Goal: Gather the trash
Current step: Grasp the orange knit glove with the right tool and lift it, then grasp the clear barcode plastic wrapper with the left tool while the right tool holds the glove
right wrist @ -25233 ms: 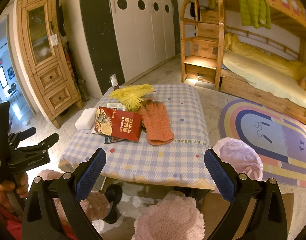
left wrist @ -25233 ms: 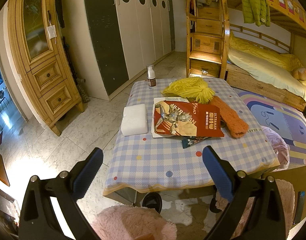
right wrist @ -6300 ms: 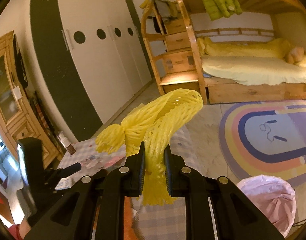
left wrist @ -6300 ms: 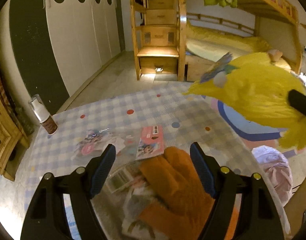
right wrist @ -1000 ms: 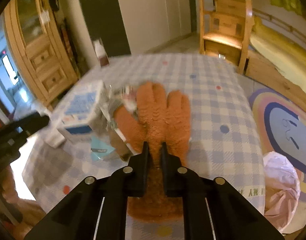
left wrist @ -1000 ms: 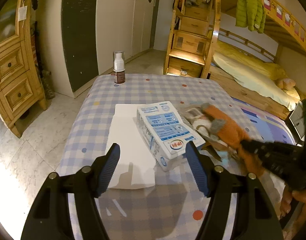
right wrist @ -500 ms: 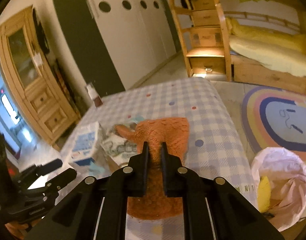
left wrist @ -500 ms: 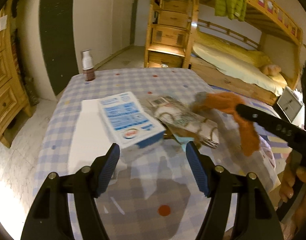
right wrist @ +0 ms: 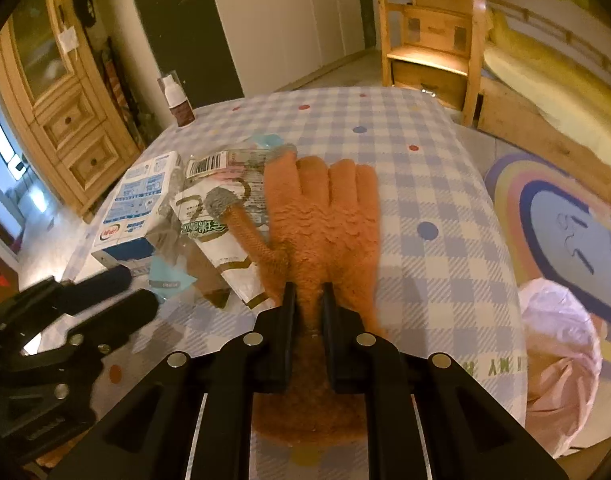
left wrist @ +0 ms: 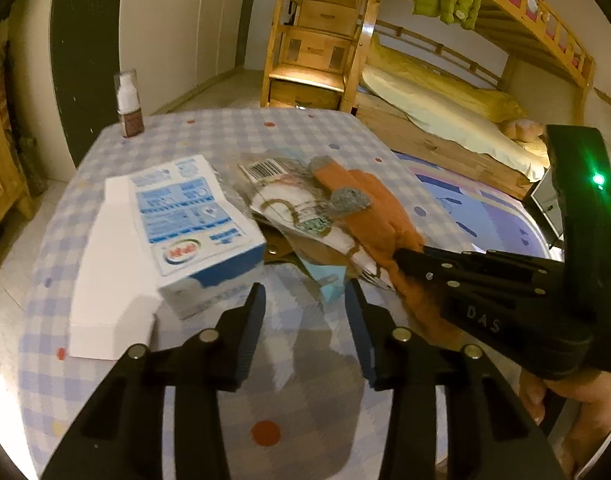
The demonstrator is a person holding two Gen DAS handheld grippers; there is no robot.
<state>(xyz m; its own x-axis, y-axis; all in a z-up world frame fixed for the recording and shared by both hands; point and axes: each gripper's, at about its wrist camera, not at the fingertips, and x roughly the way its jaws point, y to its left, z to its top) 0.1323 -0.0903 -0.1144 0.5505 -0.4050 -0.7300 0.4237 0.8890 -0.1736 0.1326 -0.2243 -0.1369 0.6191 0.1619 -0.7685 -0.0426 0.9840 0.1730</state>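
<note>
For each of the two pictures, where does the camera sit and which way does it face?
Left wrist: sits behind the open left gripper, faces the checked table and bunk bed; the right gripper shows.
Right wrist: sits behind the right gripper, shut on the orange glove; the left gripper shows.
Both share: glove, blue-and-white carton, small bottle.

From my right wrist view, the orange glove (right wrist: 325, 232) had its cuff hidden under the right gripper (right wrist: 305, 300). The wrappers (right wrist: 221, 216) were partly covered by the glove's thumb. The pink trash bag (right wrist: 557, 344) was cut off at the frame's edge. The carton's (left wrist: 189, 224) print was too blurred to read.
</note>
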